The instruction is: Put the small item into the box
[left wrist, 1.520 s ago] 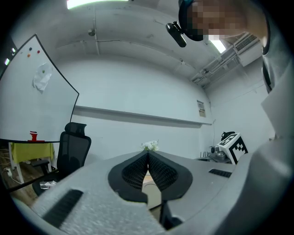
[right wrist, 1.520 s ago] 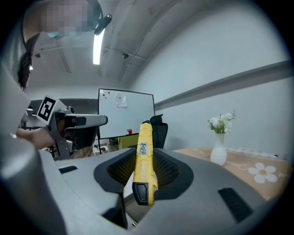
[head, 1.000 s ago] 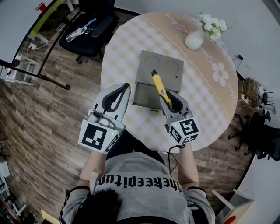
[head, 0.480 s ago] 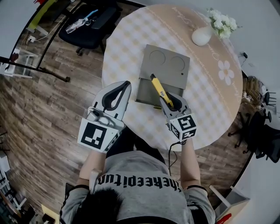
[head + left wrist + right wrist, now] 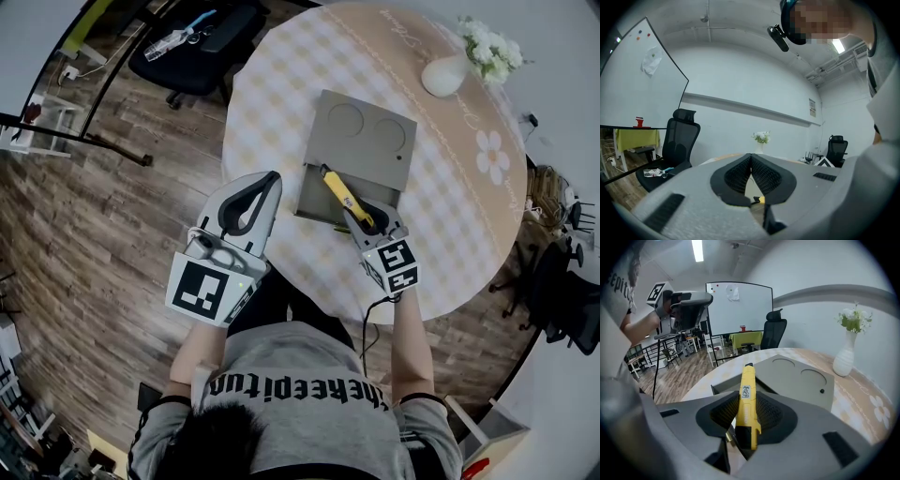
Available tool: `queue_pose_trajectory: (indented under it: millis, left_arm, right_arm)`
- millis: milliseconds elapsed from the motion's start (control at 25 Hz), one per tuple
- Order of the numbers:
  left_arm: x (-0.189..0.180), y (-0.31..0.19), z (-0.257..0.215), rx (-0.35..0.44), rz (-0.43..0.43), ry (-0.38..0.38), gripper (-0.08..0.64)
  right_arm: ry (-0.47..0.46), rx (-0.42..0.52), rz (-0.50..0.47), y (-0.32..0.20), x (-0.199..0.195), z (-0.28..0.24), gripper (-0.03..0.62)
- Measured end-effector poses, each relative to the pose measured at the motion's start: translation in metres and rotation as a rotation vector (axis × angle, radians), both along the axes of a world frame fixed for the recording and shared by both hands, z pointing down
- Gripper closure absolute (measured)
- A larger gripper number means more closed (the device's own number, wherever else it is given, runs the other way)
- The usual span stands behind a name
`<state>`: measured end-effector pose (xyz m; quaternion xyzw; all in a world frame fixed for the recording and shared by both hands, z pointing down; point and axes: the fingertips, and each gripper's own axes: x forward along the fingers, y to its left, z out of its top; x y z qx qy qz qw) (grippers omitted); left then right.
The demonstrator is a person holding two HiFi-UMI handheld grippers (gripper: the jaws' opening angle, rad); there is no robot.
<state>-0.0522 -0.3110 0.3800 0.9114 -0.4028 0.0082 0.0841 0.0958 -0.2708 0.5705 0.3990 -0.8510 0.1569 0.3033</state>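
Clamping yellow tool [image 5: 338, 193], right hand-held gripper [image 5: 364, 216] hangs seemingly over box [image 5: 364, 148].

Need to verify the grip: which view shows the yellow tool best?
Right gripper view: the yellow tool fills the centre, clamped between the jaws, label and black tip clear. Head view shows it small, slanting over the box. Left gripper view gives only a yellow speck.

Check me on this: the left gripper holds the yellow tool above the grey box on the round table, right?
No: the right gripper holds the yellow tool above the grey box on the round table, as the right gripper view shows. The left gripper is shut, empty.
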Motion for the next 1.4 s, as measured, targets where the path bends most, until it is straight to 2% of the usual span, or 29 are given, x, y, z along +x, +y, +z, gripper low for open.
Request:
queue_pose_trajectory:
  millis: [320, 760, 1400]
  left_arm:
    - [-0.002, -0.003, 0.002, -0.006, -0.012, 0.002, 0.543]
    - [-0.008, -0.009, 0.008, -0.024, -0.033, 0.0, 0.543]
    - [-0.015, -0.013, 0.015, -0.041, -0.054, 0.0, 0.543]
  right_arm:
    - [0.075, -0.069, -0.083, 0.004, -0.001, 0.021, 0.474]
    - [0.15, -0.147, -0.128, -0.002, -0.003, 0.043, 0.474]
    - [0.171, -0.211, -0.13, -0.008, -0.002, 0.063, 0.472]
